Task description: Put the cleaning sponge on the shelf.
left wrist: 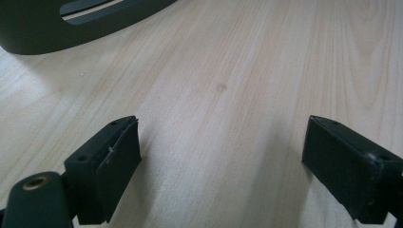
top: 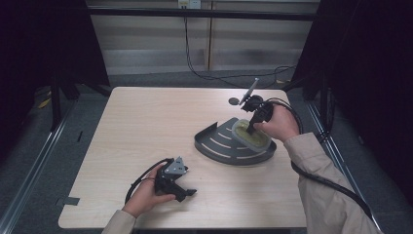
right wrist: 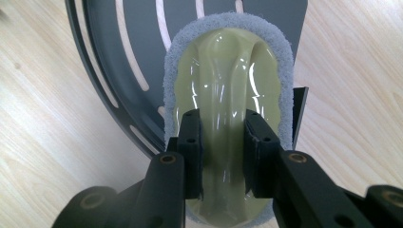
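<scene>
bare table (top: 141,126) left of the slotted tray (top: 214,144) lies open.

Scrubber (top: 252,134) lies on the slotted tray (top: 219,144), right of table (top: 146,126) centre.

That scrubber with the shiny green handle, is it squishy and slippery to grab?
Probably firm on top: the scrubber has a glossy moulded ridge that the right hand-held gripper pinches without visible denting. The gloss hints it may be slippery. Its fuzzy grey pad rim looks soft, likely grippy against the dark slotted tray.
</scene>
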